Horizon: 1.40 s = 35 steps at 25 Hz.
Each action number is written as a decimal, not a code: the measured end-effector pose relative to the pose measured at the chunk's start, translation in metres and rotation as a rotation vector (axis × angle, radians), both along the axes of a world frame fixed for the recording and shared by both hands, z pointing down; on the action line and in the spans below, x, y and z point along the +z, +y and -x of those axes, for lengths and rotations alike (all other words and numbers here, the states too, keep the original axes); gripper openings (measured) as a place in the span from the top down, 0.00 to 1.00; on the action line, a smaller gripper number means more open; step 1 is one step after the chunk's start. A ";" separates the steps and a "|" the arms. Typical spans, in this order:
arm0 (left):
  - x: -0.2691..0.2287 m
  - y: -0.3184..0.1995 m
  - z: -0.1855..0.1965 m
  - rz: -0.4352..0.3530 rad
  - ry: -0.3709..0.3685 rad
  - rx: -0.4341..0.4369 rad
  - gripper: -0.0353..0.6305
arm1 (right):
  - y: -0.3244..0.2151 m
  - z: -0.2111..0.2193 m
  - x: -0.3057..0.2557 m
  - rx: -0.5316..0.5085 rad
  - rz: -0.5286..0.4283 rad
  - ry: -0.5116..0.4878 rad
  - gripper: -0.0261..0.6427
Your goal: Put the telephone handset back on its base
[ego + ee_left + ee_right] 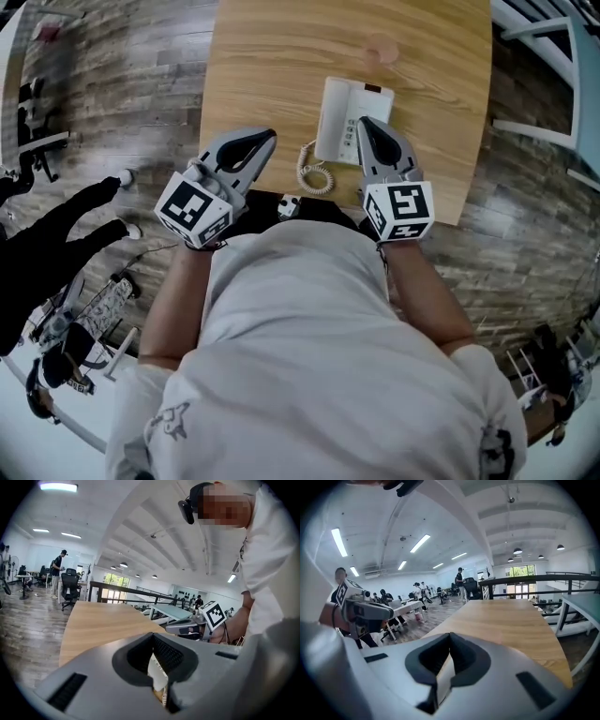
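A white telephone (343, 112) stands on the wooden table (272, 66) near its front edge. Its handset appears to lie along the base's left side, and the coiled cord (315, 174) hangs at the near left corner. My right gripper (362, 122) hovers over the phone's right side with its jaws together and nothing between them. My left gripper (269, 137) is to the left of the phone, over bare table, also shut and empty. The left gripper view shows shut jaws (154, 663) and only tabletop beyond; the right gripper view (445, 667) shows the same.
The table's front edge runs just under both grippers, next to my torso. A small black-and-white object (289, 204) sits at that edge. A person in black (56, 234) stands to the left on the wood floor. A white frame (544, 56) stands to the right.
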State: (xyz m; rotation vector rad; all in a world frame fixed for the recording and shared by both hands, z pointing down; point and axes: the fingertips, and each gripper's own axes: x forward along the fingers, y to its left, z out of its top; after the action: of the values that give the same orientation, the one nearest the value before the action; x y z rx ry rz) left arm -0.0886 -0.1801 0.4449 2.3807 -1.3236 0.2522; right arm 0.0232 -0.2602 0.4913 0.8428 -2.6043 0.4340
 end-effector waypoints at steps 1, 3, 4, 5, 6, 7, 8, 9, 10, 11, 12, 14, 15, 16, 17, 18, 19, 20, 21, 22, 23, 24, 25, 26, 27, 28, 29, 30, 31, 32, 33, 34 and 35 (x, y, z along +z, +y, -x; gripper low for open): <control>-0.005 0.004 -0.001 -0.008 -0.004 -0.003 0.94 | 0.002 -0.002 -0.005 0.000 -0.010 -0.006 0.96; -0.014 0.011 -0.002 -0.027 -0.016 0.004 0.94 | 0.009 -0.005 -0.018 -0.001 -0.037 -0.023 0.96; -0.018 0.015 -0.002 -0.035 -0.022 0.009 0.94 | 0.014 -0.005 -0.025 -0.005 -0.053 -0.034 0.95; -0.021 0.018 -0.003 -0.042 -0.026 0.015 0.94 | 0.019 -0.005 -0.032 -0.009 -0.071 -0.044 0.96; -0.024 0.022 -0.003 -0.051 -0.028 0.023 0.94 | 0.025 -0.004 -0.038 -0.013 -0.089 -0.053 0.96; -0.027 0.025 -0.003 -0.060 -0.028 0.032 0.94 | 0.031 -0.003 -0.044 -0.016 -0.107 -0.059 0.96; -0.030 0.029 -0.003 -0.070 -0.026 0.043 0.94 | 0.037 -0.002 -0.049 -0.016 -0.124 -0.062 0.96; -0.034 0.034 -0.003 -0.081 -0.024 0.056 0.94 | 0.045 0.000 -0.053 -0.016 -0.142 -0.060 0.96; -0.038 0.041 -0.003 -0.092 -0.024 0.070 0.94 | 0.054 0.001 -0.058 -0.014 -0.160 -0.056 0.96; -0.042 0.048 -0.002 -0.105 -0.023 0.084 0.94 | 0.064 0.003 -0.063 -0.010 -0.176 -0.052 0.96; -0.046 0.057 -0.001 -0.117 -0.023 0.097 0.94 | 0.075 0.005 -0.068 -0.005 -0.187 -0.054 0.96; -0.055 0.077 0.001 -0.143 -0.018 0.119 0.94 | 0.100 0.009 -0.078 0.006 -0.187 -0.079 0.96; -0.058 0.088 0.003 -0.156 -0.014 0.129 0.94 | 0.114 0.012 -0.081 0.009 -0.184 -0.093 0.96; -0.062 0.100 0.005 -0.168 -0.010 0.140 0.94 | 0.128 0.015 -0.083 0.009 -0.187 -0.101 0.96; -0.065 0.114 0.007 -0.178 -0.007 0.153 0.94 | 0.142 0.019 -0.085 0.008 -0.195 -0.101 0.96; -0.068 0.128 0.009 -0.188 -0.003 0.166 0.94 | 0.156 0.022 -0.086 0.011 -0.202 -0.098 0.96; -0.070 0.142 0.011 -0.196 0.002 0.179 0.94 | 0.170 0.025 -0.087 0.018 -0.204 -0.097 0.96; -0.072 0.155 0.013 -0.203 0.009 0.189 0.94 | 0.184 0.027 -0.087 0.028 -0.203 -0.097 0.96; -0.074 0.168 0.016 -0.211 0.017 0.198 0.94 | 0.197 0.030 -0.088 0.038 -0.202 -0.097 0.96; -0.075 0.180 0.018 -0.219 0.025 0.206 0.94 | 0.209 0.033 -0.089 0.048 -0.205 -0.096 0.96; -0.077 0.191 0.019 -0.227 0.031 0.216 0.94 | 0.221 0.036 -0.092 0.058 -0.211 -0.094 0.96; -0.080 0.201 0.020 -0.235 0.036 0.228 0.94 | 0.232 0.039 -0.096 0.068 -0.219 -0.091 0.96; -0.082 0.211 0.020 -0.242 0.042 0.242 0.94 | 0.242 0.040 -0.102 0.077 -0.231 -0.088 0.96; -0.085 0.221 0.020 -0.249 0.046 0.254 0.94 | 0.253 0.041 -0.108 0.084 -0.245 -0.085 0.96; -0.089 0.229 0.020 -0.257 0.049 0.264 0.94 | 0.262 0.041 -0.114 0.089 -0.259 -0.083 0.96; -0.093 0.235 0.020 -0.266 0.052 0.271 0.94 | 0.270 0.040 -0.121 0.091 -0.273 -0.082 0.96; -0.098 0.241 0.019 -0.276 0.056 0.276 0.94 | 0.276 0.039 -0.127 0.090 -0.287 -0.081 0.96; -0.103 0.246 0.019 -0.285 0.059 0.279 0.94 | 0.282 0.037 -0.132 0.088 -0.299 -0.079 0.96; -0.108 0.250 0.018 -0.294 0.063 0.280 0.94 | 0.287 0.035 -0.138 0.083 -0.310 -0.078 0.96; -0.113 0.254 0.017 -0.301 0.065 0.279 0.94 | 0.291 0.033 -0.143 0.079 -0.318 -0.077 0.96; -0.117 0.258 0.015 -0.306 0.066 0.278 0.94 | 0.293 0.030 -0.147 0.077 -0.324 -0.078 0.96; -0.120 0.261 0.013 -0.311 0.066 0.278 0.94 | 0.295 0.027 -0.151 0.074 -0.328 -0.080 0.96; -0.122 0.263 0.009 -0.315 0.064 0.278 0.94 | 0.298 0.023 -0.154 0.069 -0.332 -0.081 0.96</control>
State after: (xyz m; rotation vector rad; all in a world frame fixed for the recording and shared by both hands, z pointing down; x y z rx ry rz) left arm -0.0979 0.0828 0.3227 2.8128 -1.0661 0.0452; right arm 0.0001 0.0373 0.3378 1.0424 -2.7730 0.0524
